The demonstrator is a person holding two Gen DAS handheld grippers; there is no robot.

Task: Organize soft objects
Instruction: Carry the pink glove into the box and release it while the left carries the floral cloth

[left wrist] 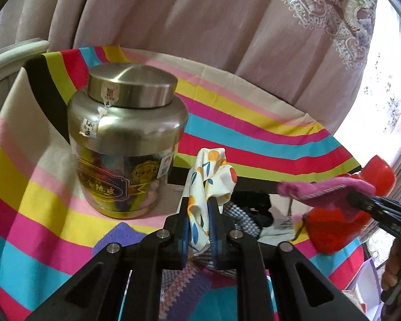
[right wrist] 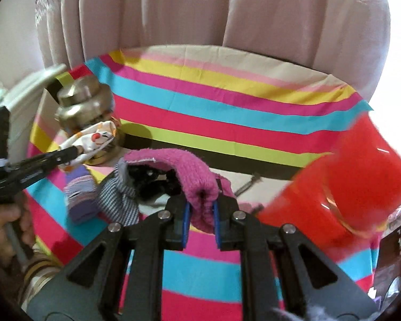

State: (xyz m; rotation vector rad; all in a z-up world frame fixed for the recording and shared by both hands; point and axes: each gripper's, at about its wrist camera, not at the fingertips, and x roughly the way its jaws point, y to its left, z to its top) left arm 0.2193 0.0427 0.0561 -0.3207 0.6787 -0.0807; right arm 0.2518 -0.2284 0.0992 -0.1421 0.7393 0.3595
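We've got both grippers loaded at once. Our left gripper is clamped on a white printed cloth with orange and blue shapes, the fabric bunched between the blue pads and flopping over above them, just in front of the steel tea canister. Our right gripper is pinched tight on a pink knitted sock, its cuff drooping forward over the pile.

The pile itself sits on the striped tablecloth below both tools: a checked cloth, something black and a purple striped knit, all touching. A red plastic cup lies tipped at our right, blurred.

How will these handle? Light and limp, we'd judge; nothing fragile, nothing slippery. The sock is thick and stretchy, so a bite near its middle should hold, though the hanging end may drag on the pile. The printed cloth looks thin and smooth; it's gathered into a wad here, which gives the pads more to bite than a single layer would.
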